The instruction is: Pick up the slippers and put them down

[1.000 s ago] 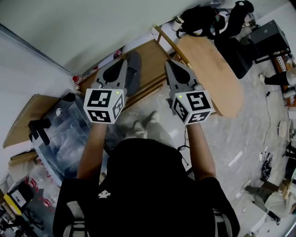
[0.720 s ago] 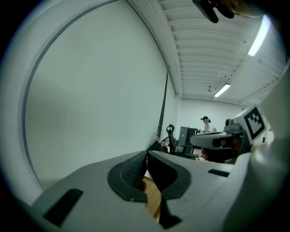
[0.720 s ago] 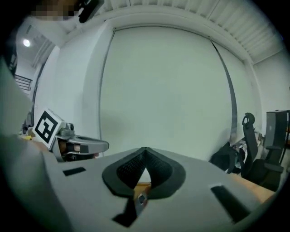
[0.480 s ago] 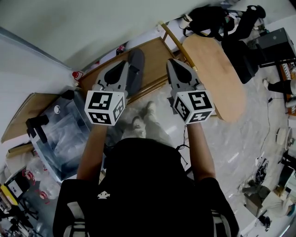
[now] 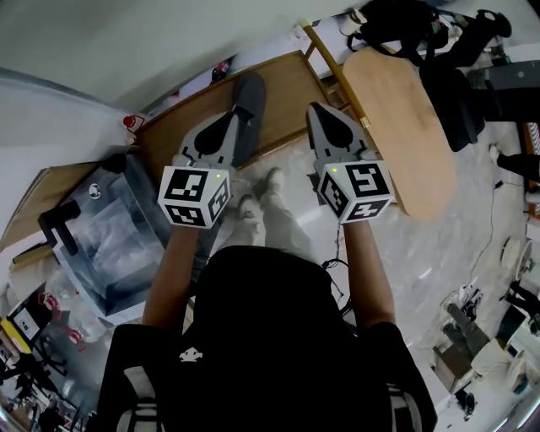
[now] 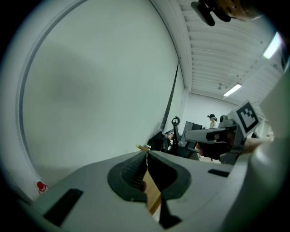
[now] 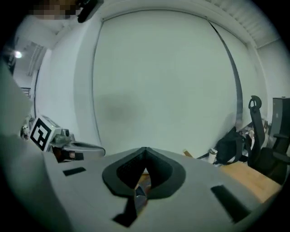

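One dark grey slipper (image 5: pixel 247 94) lies lengthwise on a low wooden rack (image 5: pixel 181 126) against the wall. I see no second slipper. My left gripper (image 5: pixel 227 117) hovers just left of the slipper, pointing at the wall, with its jaws shut and nothing between them; the left gripper view shows the left gripper's (image 6: pixel 146 154) tips meeting. My right gripper (image 5: pixel 317 110) is held level with it over the rack's right end, apart from the slipper. In its own view the right gripper (image 7: pixel 145 149) is shut and empty too.
A rounded wooden tabletop (image 5: pixel 396 126) stands right of the right gripper. A clear plastic box (image 5: pixel 126 228) sits on the floor at left. A black backpack (image 5: pixel 396 17) and an office chair (image 5: pixel 472 93) are at the back right. The person's shoes (image 5: pixel 257 198) stand below the grippers.
Both grippers have come down together in front of the rack, and the rack and slipper now sit higher in the head view. The jaws stayed shut.
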The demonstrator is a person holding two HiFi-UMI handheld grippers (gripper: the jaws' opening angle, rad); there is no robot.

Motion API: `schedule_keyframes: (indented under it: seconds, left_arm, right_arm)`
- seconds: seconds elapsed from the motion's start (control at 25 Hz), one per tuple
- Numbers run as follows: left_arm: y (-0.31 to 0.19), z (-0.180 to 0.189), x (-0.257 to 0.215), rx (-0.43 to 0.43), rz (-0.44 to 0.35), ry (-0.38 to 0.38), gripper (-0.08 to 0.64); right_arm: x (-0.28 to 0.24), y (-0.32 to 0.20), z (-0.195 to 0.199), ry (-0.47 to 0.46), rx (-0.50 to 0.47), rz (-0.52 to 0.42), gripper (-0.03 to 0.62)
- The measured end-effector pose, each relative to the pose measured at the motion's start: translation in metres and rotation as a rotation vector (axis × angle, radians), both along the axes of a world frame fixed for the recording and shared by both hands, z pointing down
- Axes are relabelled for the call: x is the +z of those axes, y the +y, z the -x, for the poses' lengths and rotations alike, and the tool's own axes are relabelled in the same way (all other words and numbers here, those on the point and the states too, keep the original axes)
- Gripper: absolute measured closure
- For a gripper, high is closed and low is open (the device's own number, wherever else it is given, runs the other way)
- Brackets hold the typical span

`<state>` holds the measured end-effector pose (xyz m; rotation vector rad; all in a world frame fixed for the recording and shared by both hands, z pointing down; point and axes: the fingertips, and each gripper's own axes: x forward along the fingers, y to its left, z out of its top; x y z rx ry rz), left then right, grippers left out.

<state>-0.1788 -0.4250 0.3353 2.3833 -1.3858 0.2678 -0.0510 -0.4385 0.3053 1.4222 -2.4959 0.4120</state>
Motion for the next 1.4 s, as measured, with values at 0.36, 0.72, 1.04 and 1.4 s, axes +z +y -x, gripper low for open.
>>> schedule_keyframes:
  seconds: [0.36,0.72,1.04,1.4]
  left_arm:
    - [0.004,-0.007,0.070,-0.001,0.152,-0.057,0.554]
    - [-0.003,-0.015,0.117,0.029,0.247,-0.073,0.552]
    - [0.004,-0.024,0.177,0.055,0.358,-0.096,0.552]
    - [-0.005,-0.015,0.227,0.058,0.422,-0.161,0.527]
  right_arm:
    - [0.048,-0.021,-0.003,-0.016,-0.043,0.095,0.606]
    - [0.095,-0.035,-0.001,-0.022,-0.074,0.171,0.606]
    - [0.141,-0.030,-0.001,-0.022,-0.094,0.250,0.606]
    - [0.179,-0.032,0.007,-0.024,-0.111,0.302,0.606]
